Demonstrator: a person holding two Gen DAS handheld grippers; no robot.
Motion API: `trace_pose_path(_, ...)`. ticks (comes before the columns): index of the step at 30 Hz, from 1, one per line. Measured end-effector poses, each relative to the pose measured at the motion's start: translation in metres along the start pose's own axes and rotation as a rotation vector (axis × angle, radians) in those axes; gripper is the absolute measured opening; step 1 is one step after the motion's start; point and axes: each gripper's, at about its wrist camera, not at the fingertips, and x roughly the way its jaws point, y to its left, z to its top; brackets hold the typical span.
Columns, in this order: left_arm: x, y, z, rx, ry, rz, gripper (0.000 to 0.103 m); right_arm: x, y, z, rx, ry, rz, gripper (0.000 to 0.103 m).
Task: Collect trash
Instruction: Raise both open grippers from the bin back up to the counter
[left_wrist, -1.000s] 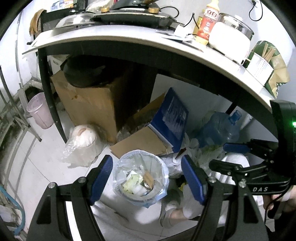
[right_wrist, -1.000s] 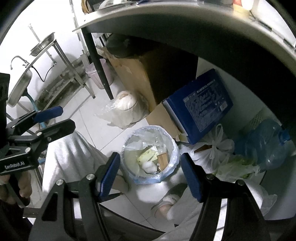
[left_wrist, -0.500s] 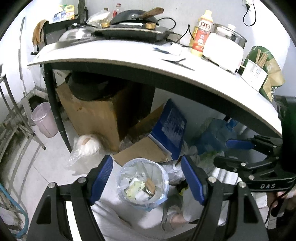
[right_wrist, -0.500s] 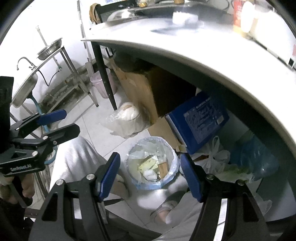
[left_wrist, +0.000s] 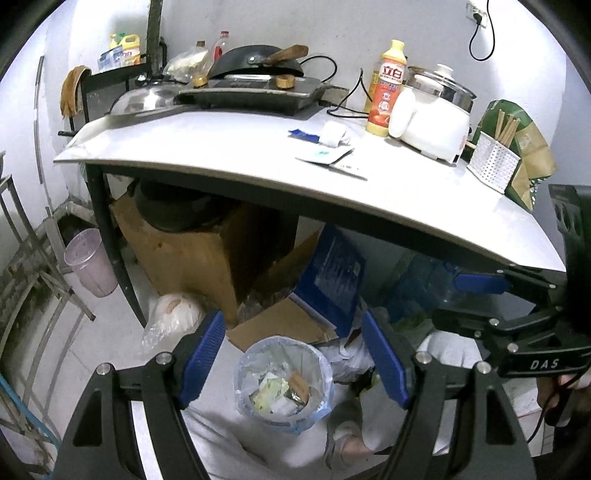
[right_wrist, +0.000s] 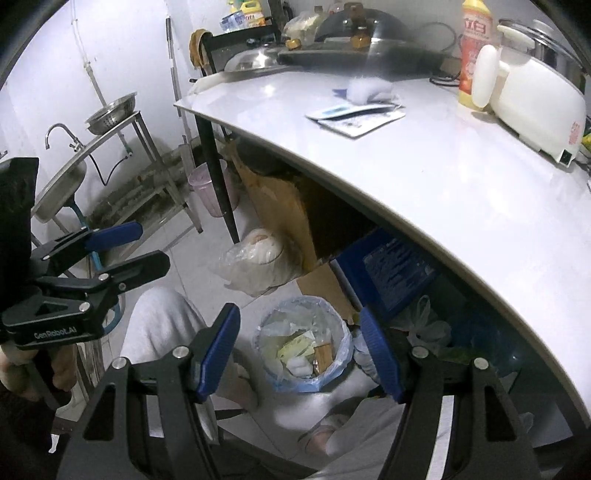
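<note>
- Two grippers, each with two blue-padded fingers: the left gripper (left_wrist: 293, 356) and the right gripper (right_wrist: 299, 352) both point down over the floor, jaws spread, nothing between the pads
- One trash bin (left_wrist: 283, 382) lined with a pale blue bag stands on the floor near the front edge of the table (left_wrist: 229, 147), framed between the spread fingers in both wrist views; it holds crumpled paper and wrappers, with one brown piece lying at the right side
- Trash on the tabletop: one crumpled white tissue (left_wrist: 332, 133), one blue strip (left_wrist: 303, 134) touching it on the left, and two flat paper sachets (left_wrist: 327, 157) just nearer
- One orange-labelled bottle (left_wrist: 388, 90) stands upright at the far right, just left of one white rice cooker (left_wrist: 432, 123)
- One perforated white holder (left_wrist: 493, 162) with chopsticks sits at the right end
- One black wok (left_wrist: 258, 62) rests on one flat cooktop (left_wrist: 251, 94) at the far side
- Under the table: one brown cardboard box (left_wrist: 184, 247), one blue box (left_wrist: 332, 277) tilted, one blue water jug (left_wrist: 421, 284)
- One pink bucket (left_wrist: 90, 262) stands on the floor at the left, and one clear plastic bag (left_wrist: 170, 317) lies near the table leg
- The person's light trouser legs (right_wrist: 162, 321) flank the bin
</note>
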Motion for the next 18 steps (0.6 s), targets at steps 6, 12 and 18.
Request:
trace_pose_path(6, -0.005, -0.01, 0.02, 0.032, -0.027, 0.0, 0.076, -0.017, -0.008, 0.009, 0.011, -0.038, -0.007, 0.066)
trace_pose_path(12, -0.004, -0.022, 0.038, 0.056, -0.045, 0.004, 0.076, -0.029, -0.02, 0.021, 0.021, -0.075, -0.011, 0.066)
trace_pose_path(18, 0.004, -0.032, 0.055, 0.075, -0.049, 0.007, 0.076, -0.038, -0.035, 0.031, 0.036, -0.107, -0.01, 0.066)
